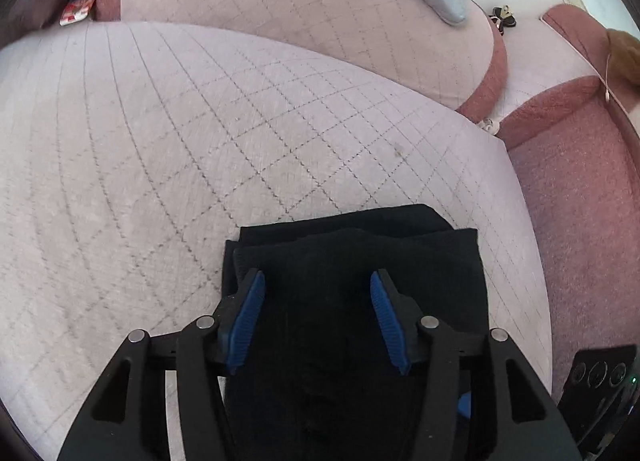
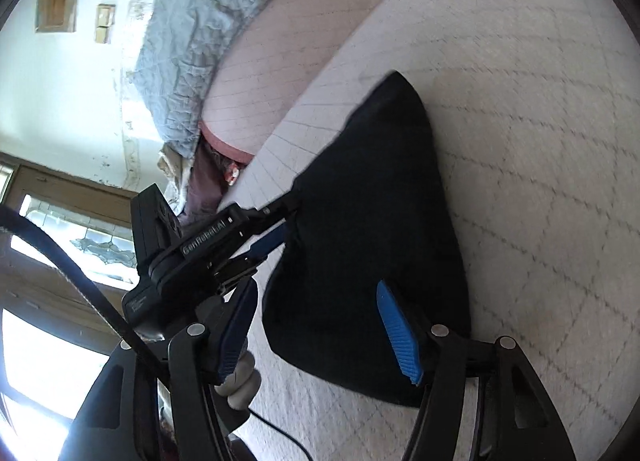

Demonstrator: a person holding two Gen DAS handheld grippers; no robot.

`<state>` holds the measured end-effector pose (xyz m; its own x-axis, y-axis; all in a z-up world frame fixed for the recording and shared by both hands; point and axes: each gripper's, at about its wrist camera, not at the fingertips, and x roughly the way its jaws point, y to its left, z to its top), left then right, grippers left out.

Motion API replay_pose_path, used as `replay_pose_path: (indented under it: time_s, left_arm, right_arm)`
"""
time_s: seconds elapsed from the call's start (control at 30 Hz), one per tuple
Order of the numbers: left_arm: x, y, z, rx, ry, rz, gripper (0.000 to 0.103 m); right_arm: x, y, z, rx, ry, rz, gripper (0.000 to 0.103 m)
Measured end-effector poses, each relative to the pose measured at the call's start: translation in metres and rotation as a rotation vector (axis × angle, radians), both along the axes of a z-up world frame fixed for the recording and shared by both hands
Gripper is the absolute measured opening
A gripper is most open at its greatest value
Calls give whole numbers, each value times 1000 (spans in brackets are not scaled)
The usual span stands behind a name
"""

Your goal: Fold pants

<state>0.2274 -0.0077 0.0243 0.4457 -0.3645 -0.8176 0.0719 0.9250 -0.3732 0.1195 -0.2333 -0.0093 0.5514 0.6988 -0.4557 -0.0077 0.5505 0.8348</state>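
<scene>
Left wrist view showed us both the left gripper and right gripper released over the folded black pants, where a snagging pad could undo 1 fold.

Black linkage arms, silver pivot screws; ribbed blue fingers

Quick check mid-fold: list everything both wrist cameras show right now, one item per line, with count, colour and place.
folded black pants: one, black, lying on the near cushion under both grippers
quilted pale pink sofa cushions: two, pale pink, one near, one behind
light blue quilted blanket: one, light blue, on the far cushion by the wall
small red and white item: one, in the sofa's far corner, unclear
left gripper: one, black with blue pads, open above the pants
right gripper: one, black with blue pads, open over the pants
</scene>
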Motion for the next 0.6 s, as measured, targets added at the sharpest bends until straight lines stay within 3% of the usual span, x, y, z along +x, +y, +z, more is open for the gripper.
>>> replay_pose_path:
  time_s: [0.07, 0.13, 0.33, 0.43, 0.6]
  left_arm:
    - [-14, 12, 16, -44, -14, 16, 53]
    - [-37, 25, 35, -34, -55, 31, 53]
    - [-147, 55, 85, 109, -230, 90, 70]
    - [-196, 57, 92, 172, -292, 117, 74]
    - [-269, 48, 89, 334, -407, 182, 88]
  right_arm:
    - [-4, 0, 12, -69, -50, -6, 69]
    - [-14, 5, 25, -144, -104, -14, 70]
    - [-65, 22, 56, -274, -211, -44, 70]
    - [-103, 32, 62, -345, -242, -72, 73]
    - [-159, 41, 42, -446, -208, -74, 75]
